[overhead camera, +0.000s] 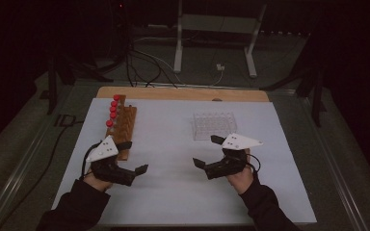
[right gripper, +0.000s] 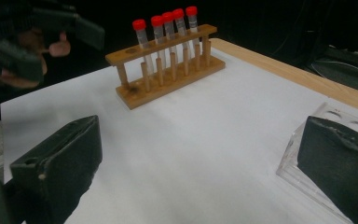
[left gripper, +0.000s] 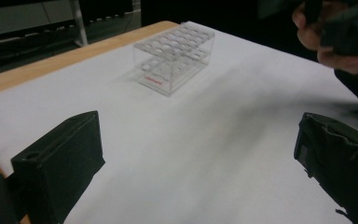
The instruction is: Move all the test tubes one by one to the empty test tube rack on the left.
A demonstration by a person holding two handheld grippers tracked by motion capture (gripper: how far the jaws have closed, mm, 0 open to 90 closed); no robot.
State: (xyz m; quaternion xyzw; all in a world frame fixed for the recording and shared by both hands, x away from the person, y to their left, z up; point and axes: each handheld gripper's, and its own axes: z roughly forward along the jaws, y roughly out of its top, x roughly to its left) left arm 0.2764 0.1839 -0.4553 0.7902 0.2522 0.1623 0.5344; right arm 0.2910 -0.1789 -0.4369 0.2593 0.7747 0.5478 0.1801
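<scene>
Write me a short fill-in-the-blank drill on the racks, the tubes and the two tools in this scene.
1. The wooden rack holds ____ tubes with red caps.
2. The clear plastic rack holds ____ tubes.
3. Both the left tool and the right tool have their jaws ____, with nothing between them.
4. The racks stand on a ____ sheet that covers the table.

Missing words: five; no; open; white

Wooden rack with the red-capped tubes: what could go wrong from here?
1. The left tongs stand open right beside the wooden rack; a careless sweep could shove or tip it.
2. The five tubes stand close together, so grabbing one may knock its neighbour.
3. The clear rack looks light; the right tongs could push it.
</scene>
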